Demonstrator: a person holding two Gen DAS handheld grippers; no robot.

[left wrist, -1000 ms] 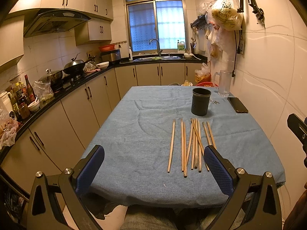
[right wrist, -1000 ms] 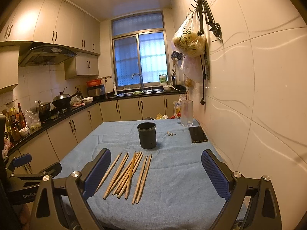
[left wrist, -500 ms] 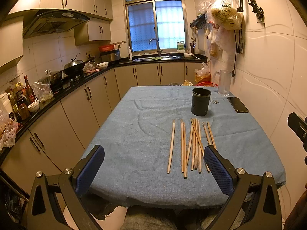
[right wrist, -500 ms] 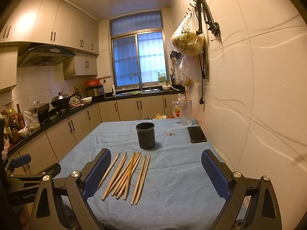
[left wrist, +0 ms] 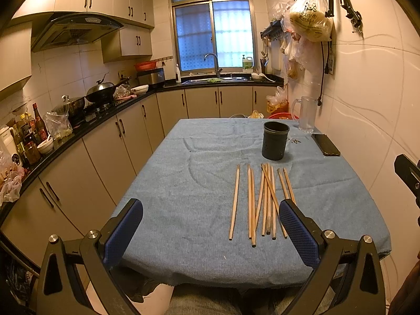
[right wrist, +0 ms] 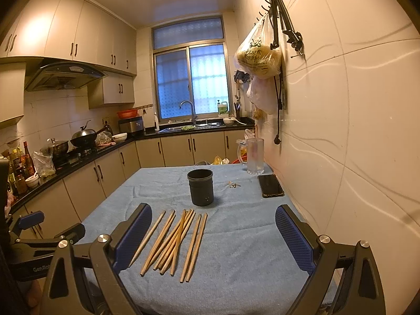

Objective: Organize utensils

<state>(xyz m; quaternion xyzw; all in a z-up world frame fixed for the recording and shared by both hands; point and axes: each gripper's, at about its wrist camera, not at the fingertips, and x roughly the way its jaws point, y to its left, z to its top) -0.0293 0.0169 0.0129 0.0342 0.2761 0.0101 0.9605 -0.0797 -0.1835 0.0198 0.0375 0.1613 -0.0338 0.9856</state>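
Note:
Several wooden chopsticks (left wrist: 265, 199) lie side by side on the blue cloth of the table (left wrist: 183, 183); they also show in the right wrist view (right wrist: 174, 239). A dark round utensil holder (left wrist: 275, 144) stands upright just beyond them, also in the right wrist view (right wrist: 200, 187), and looks empty. My left gripper (left wrist: 210, 233) is open and empty, above the table's near edge, left of the chopsticks. My right gripper (right wrist: 212, 239) is open and empty, over the near ends of the chopsticks, not touching them. The left gripper shows at the left edge of the right wrist view (right wrist: 39, 236).
A black phone (right wrist: 270, 185) and a clear glass jug (right wrist: 254, 156) sit at the table's far right by the tiled wall. Small keys (right wrist: 234, 184) lie right of the holder. Kitchen cabinets and a cluttered counter (left wrist: 65, 131) run along the left.
The right gripper has crept slightly forward and lower toward the chopsticks. The left gripper has barely moved. Both stay open.

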